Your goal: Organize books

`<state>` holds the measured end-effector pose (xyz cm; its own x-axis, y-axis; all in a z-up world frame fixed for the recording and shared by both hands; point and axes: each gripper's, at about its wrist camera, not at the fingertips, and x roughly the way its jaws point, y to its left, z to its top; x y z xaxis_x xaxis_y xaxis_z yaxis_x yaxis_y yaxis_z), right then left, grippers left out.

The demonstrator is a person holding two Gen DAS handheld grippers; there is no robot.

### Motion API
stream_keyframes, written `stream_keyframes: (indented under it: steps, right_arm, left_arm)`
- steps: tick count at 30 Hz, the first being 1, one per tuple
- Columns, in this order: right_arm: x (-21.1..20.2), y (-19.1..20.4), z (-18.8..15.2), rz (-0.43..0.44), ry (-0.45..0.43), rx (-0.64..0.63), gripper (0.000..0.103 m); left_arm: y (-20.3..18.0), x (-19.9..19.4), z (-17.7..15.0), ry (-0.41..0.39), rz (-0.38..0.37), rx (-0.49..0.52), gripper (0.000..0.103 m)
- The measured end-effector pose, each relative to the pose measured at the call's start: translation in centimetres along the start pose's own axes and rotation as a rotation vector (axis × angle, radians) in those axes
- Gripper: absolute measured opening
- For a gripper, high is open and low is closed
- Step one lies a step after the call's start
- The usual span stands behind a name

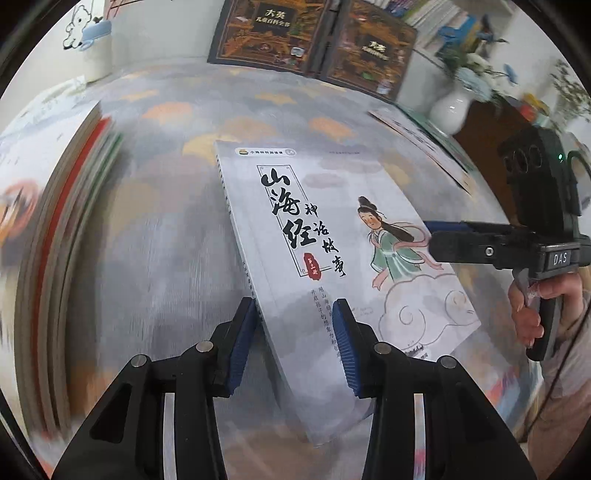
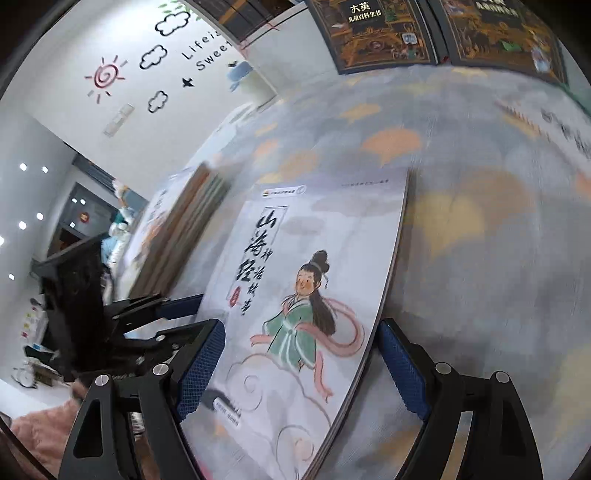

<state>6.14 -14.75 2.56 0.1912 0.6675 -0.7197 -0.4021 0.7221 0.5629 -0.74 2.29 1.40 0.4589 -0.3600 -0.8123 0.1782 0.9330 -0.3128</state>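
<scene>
A thin white book (image 1: 332, 229) with black brush lettering and a drawn figure in a green robe lies tilted over the patterned tablecloth (image 1: 166, 221). My left gripper (image 1: 294, 304) is shut on its near-left corner, one pad at the spine edge and the other on the cover. In the right wrist view this gripper (image 2: 181, 306) sits at the left edge of the book (image 2: 295, 295). My right gripper (image 2: 301, 325) stands wide open astride the near-right part, pads apart from it. From the left wrist view its fingertips (image 1: 432, 236) reach over the right edge.
A stack of books (image 1: 74, 221) lies at the left, also visible as the stack (image 2: 177, 236). Two dark decorated books (image 1: 273, 33) stand at the back. Another book (image 1: 417, 136) lies at the right, near a white vase (image 1: 450, 107). A hand (image 1: 528, 314) holds the right gripper's handle.
</scene>
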Motion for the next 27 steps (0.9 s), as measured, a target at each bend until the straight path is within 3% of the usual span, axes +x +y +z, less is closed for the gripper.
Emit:
stream_keyframes:
  steps: [5,8,11,14,20,27]
  right_arm:
    - [-0.9,0.4,-3.4,0.078,0.013,0.032,0.083]
    - [-1.7,-0.4,-4.5,0.102,0.012,0.052,0.078]
    - [-1.3,-1.2,-4.6,0.153,0.002,0.061,0.075]
    - [-1.1,-1.8,-4.3,0.177,-0.006,0.074,0.065]
    - [-1.0,-2.9,-3.9,0.207,0.008,0.089,0.050]
    - [-0.9,-3.3,-3.3,0.230,0.020,0.076,0.047]
  left_arm:
    - [1.8,-0.9,-0.8,0.027,-0.084,-0.045,0.039]
    - [3.3,-0.4,-0.3,0.035,-0.119,-0.082,0.032]
    - [4.3,0.1,0.1,0.048,-0.183,-0.128,0.032]
    - [4.6,0.5,0.3,0.044,-0.214,-0.153,0.032]
    - [4.3,1.0,0.9,0.038,-0.215,-0.140,0.031]
    - [4.8,1.2,1.4,0.035,-0.233,-0.152,0.031]
